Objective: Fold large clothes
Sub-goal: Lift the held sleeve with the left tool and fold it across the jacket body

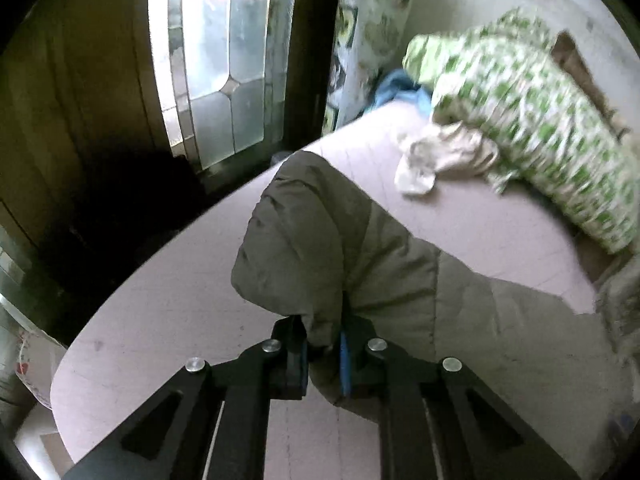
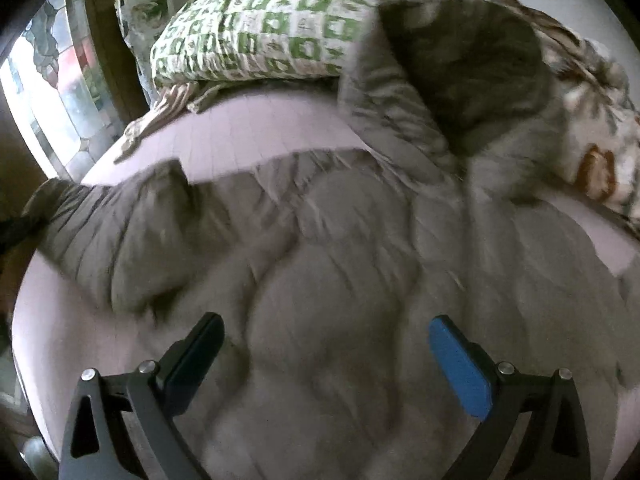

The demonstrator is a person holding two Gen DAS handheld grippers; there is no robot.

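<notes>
A large grey-olive padded jacket (image 2: 320,260) lies spread on a bed with a pale pink sheet (image 1: 168,292). In the left wrist view its sleeve (image 1: 296,232) stretches toward the bed's edge. My left gripper (image 1: 324,354) is shut on the end of that sleeve, with fabric pinched between the blue pads. My right gripper (image 2: 326,330) is open wide, low over the quilted body of the jacket, with nothing between its fingers. The right wrist view is blurred.
A green-and-white patterned pillow (image 1: 532,120) and a small cream cloth (image 1: 440,156) lie at the head of the bed. A floral blanket (image 2: 580,92) is heaped at the right. A dark-framed glass door (image 1: 224,64) stands past the bed's edge.
</notes>
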